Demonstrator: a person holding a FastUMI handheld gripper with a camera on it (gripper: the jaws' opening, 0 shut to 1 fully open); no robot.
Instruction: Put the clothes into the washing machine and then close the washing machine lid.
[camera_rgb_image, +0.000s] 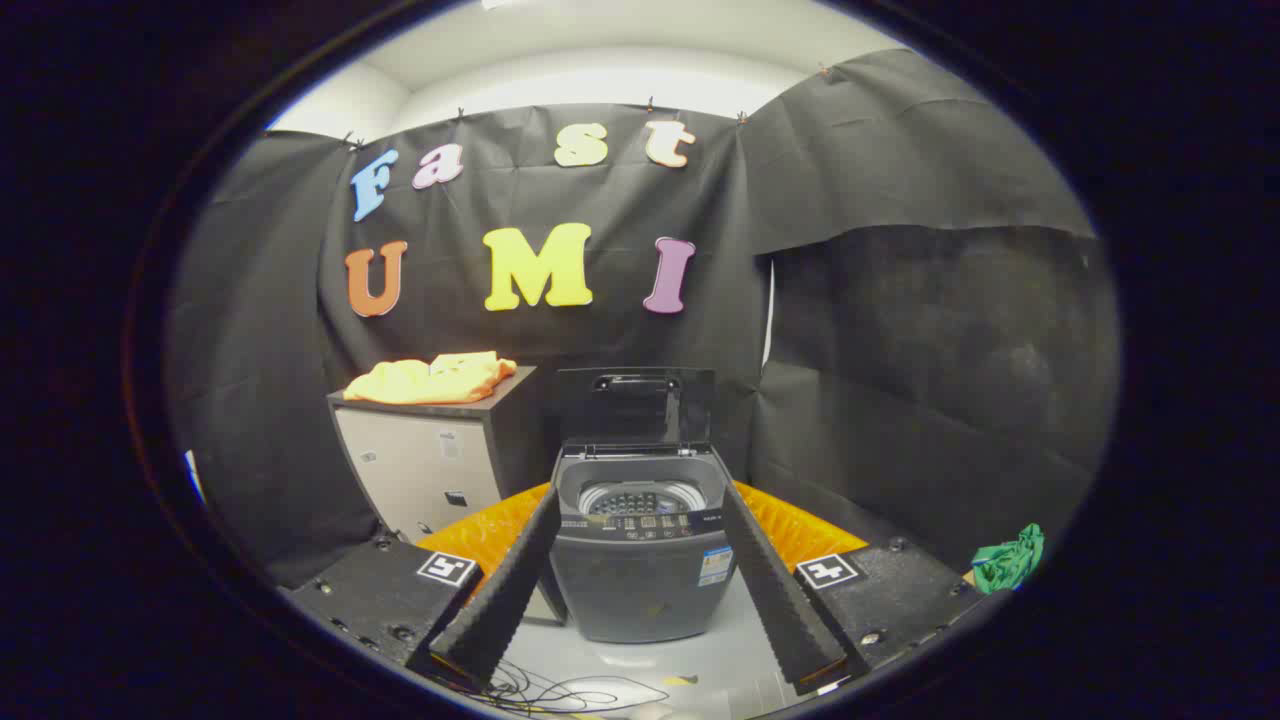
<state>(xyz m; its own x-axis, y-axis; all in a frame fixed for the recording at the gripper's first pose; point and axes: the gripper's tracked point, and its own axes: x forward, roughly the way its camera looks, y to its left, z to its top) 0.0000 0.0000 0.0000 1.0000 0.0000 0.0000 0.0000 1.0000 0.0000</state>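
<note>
A dark grey top-loading washing machine (640, 545) stands straight ahead, framed between my two fingers. Its lid (636, 405) is raised upright at the back, and the drum opening (636, 497) shows below it. A folded orange-yellow garment (435, 379) lies on top of a cabinet (425, 460) to the left of the machine, well beyond my fingers. My gripper (640, 495) is open, held back from the machine, with nothing between its fingers.
An orange ridged mat (800, 525) lies behind and beside the machine. A green cloth (1008, 560) sits far right near the floor. Loose cables (560, 692) lie on the pale floor in front. Black cloth walls close in the booth.
</note>
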